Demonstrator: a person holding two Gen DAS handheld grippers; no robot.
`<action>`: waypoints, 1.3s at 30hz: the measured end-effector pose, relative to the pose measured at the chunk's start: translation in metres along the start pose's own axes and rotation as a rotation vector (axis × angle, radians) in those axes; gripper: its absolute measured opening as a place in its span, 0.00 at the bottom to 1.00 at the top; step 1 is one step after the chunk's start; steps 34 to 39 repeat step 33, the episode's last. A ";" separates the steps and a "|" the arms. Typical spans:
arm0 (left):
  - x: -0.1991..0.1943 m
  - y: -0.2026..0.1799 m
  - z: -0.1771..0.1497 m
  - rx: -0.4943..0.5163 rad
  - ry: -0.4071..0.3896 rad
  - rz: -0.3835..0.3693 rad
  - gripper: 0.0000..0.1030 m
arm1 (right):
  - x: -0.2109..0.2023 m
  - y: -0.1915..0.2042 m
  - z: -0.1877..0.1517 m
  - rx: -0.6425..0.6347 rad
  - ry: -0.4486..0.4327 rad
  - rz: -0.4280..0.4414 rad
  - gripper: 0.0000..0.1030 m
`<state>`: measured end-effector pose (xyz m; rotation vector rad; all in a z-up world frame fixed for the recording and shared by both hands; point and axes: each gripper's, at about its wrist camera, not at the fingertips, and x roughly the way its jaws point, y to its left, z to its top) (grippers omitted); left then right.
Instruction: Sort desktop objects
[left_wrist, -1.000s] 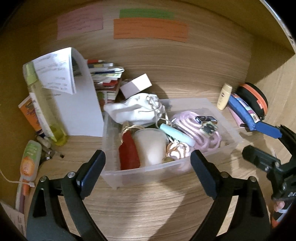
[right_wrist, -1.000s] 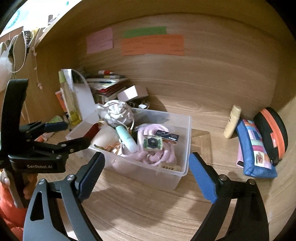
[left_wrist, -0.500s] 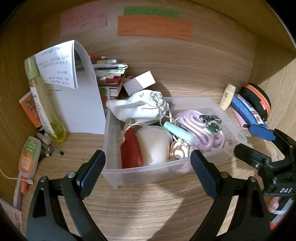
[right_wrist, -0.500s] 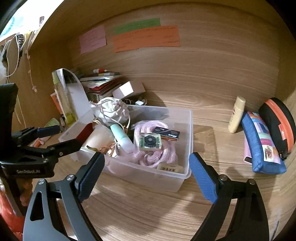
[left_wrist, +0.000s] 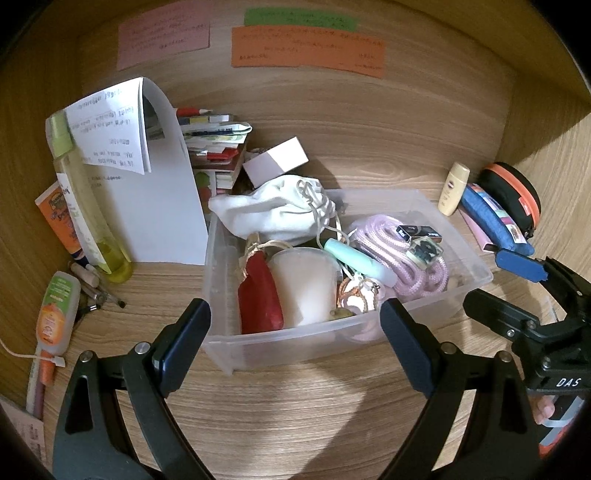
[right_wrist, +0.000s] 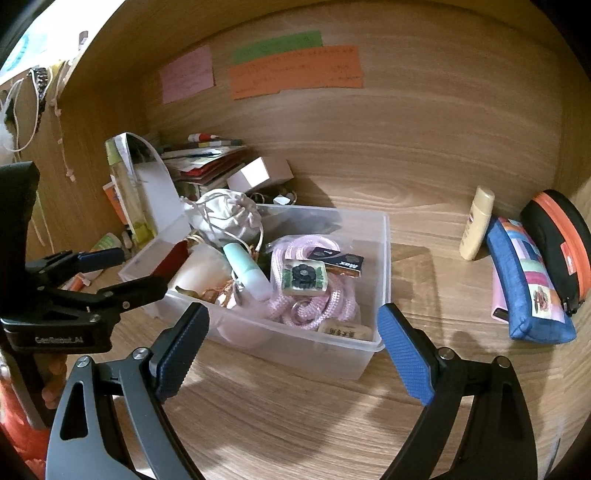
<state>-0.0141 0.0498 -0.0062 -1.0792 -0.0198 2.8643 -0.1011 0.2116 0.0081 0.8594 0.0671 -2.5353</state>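
Showing both tools poised before a clear plastic storage bin (left_wrist: 458, 258) that stands near the middle of the wooden tabletop (left_wrist: 332, 406), toward its back edge. Left hand-held gripper (left_wrist: 295, 343) hovers released, jaws spread wide and empty, just in front of the bin's near wall; right hand-held gripper (right_wrist: 291, 354) is likewise released and empty, facing the bin's front right corner.

Inside the bin lie a white drawstring pouch (left_wrist: 273, 210) heaped over the back left rim, a red cloth sachet (left_wrist: 258, 299), a frosted white plastic cup (left_wrist: 306, 284), a mint-green capsule-shaped tube (left_wrist: 354, 258), a coiled pink rope (left_wrist: 402, 254) and a square green-and-black floral tile charm (right_wrist: 303, 277) resting on the rope.

Unsorted items remain along the tabletop's right edge: a cream squeeze bottle (right_wrist: 476, 223) leaning on the back panel, a blue zip pencil pouch (right_wrist: 528, 288) and a black round case with orange trim (right_wrist: 557, 236). Near the left edge stand a tall yellow-green spray bottle (left_wrist: 85, 199) and a curled white paper sheet (left_wrist: 155, 184).

Risks, by judgement: the overfull bin may shed the overhanging pouch if nudged; the pouch's cords and the rope could snag a jaw and drag neighbours out; the leaning bottle would topple if brushed.
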 end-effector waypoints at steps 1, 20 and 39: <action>0.000 0.000 0.000 0.001 0.001 -0.009 0.91 | 0.000 -0.001 0.000 0.005 0.001 0.003 0.89; -0.018 -0.002 -0.003 0.002 -0.050 -0.044 0.91 | -0.004 0.001 0.001 0.010 -0.003 0.011 0.89; -0.020 -0.008 -0.010 0.019 -0.044 -0.024 0.91 | -0.009 0.005 0.002 0.006 -0.008 0.013 0.89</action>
